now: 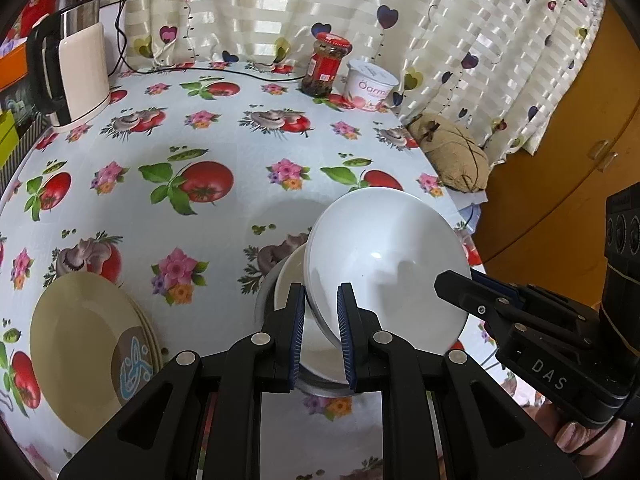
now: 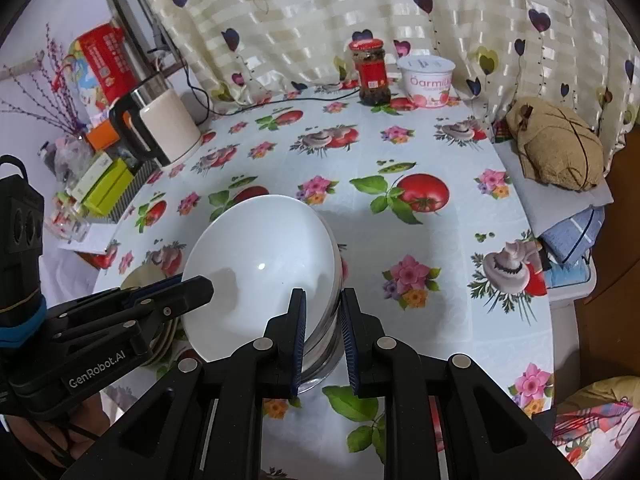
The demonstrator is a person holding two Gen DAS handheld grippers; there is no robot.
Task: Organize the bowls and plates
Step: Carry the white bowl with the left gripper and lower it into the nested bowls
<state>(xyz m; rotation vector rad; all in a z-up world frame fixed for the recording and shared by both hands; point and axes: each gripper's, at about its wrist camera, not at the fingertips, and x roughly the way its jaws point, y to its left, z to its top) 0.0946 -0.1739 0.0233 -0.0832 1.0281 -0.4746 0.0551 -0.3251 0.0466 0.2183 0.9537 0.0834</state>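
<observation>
Over the surface (image 1: 224,136), tilted white bowl (image 1: 384,256) above a stacked bowl; left claw (image 1: 320,336) and right claw (image 2: 322,336) each pinch its rim. Beige plates (image 1: 80,344) beside.

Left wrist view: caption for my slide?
Both tongs grip a white bowl by its rim above stacked bowls.
</observation>
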